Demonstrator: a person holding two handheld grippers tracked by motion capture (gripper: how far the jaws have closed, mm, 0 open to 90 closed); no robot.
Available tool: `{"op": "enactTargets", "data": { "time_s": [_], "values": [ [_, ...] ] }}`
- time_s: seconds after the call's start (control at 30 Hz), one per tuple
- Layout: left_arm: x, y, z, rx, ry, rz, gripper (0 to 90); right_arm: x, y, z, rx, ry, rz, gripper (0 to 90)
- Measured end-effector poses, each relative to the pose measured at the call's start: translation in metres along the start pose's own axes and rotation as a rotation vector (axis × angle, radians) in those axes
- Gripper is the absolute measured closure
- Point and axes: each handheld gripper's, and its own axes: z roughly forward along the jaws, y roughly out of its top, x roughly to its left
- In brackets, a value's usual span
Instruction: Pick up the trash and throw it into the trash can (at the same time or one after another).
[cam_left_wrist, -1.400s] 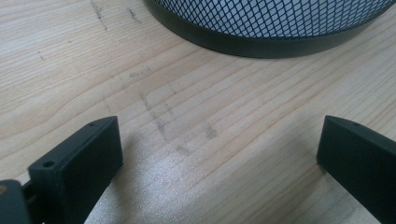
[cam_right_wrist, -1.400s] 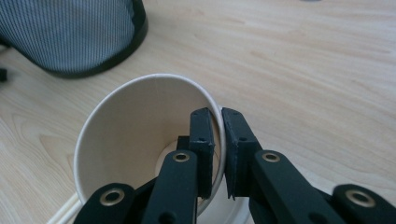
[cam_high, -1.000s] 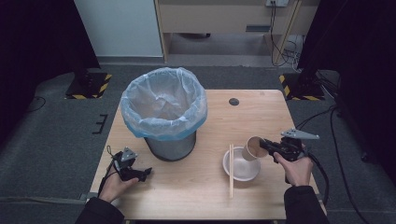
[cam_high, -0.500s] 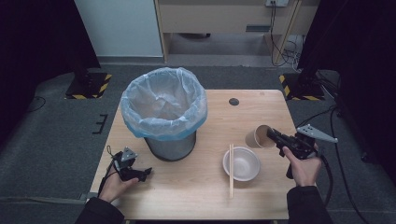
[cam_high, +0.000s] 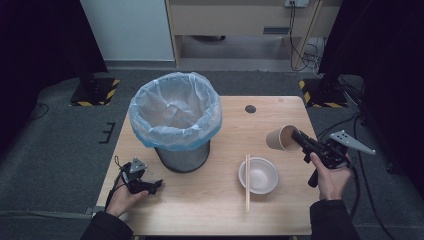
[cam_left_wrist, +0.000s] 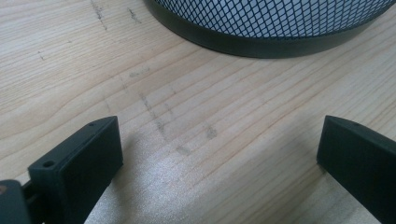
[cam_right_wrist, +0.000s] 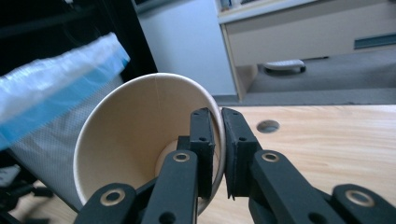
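Note:
My right gripper (cam_high: 297, 137) (cam_right_wrist: 217, 140) is shut on the rim of a brown paper cup (cam_high: 278, 138) (cam_right_wrist: 140, 140), one jaw inside and one outside. The cup hangs tipped on its side above the table's right part, its mouth facing the gripper. Below and left of it a white bowl (cam_high: 258, 175) sits on the table with a pair of chopsticks (cam_high: 247, 182) lying along its left side. My left gripper (cam_high: 154, 185) (cam_left_wrist: 215, 158) rests open on the wood at the front left, nothing between its jaws, close to the bin's base (cam_left_wrist: 261, 37).
A mesh waste bin (cam_high: 176, 120) lined with a pale blue bag (cam_right_wrist: 51, 93) stands on the left half of the wooden table (cam_high: 225, 210). A round cable hole (cam_high: 250, 108) lies near the far edge. Dark stands and cables surround the table.
My right gripper has carried the cup from over the bowl to the right and slightly away, lifting it. The left gripper has stayed put.

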Motion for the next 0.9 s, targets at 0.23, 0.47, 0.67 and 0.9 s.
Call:
{"op": "enactTargets", "data": {
  "time_s": [0.23,0.47,0.67,0.9],
  "values": [
    [0.0,0.0,0.0,-0.001,0.0,0.0,0.0,0.003,0.014,-0.003,-0.057,0.012,0.009,83.9],
    [0.0,0.0,0.0,-0.001,0.0,0.0,0.0,0.017,0.026,0.002,-0.104,0.062,0.01,83.9],
    [0.0,0.0,0.0,0.0,0.0,0.0,0.0,0.034,0.041,0.011,-0.133,0.102,-0.011,84.0],
    [0.0,0.0,0.0,0.0,0.0,0.0,0.0,0.046,0.059,0.015,-0.166,0.12,-0.027,84.0]
  ]
}}
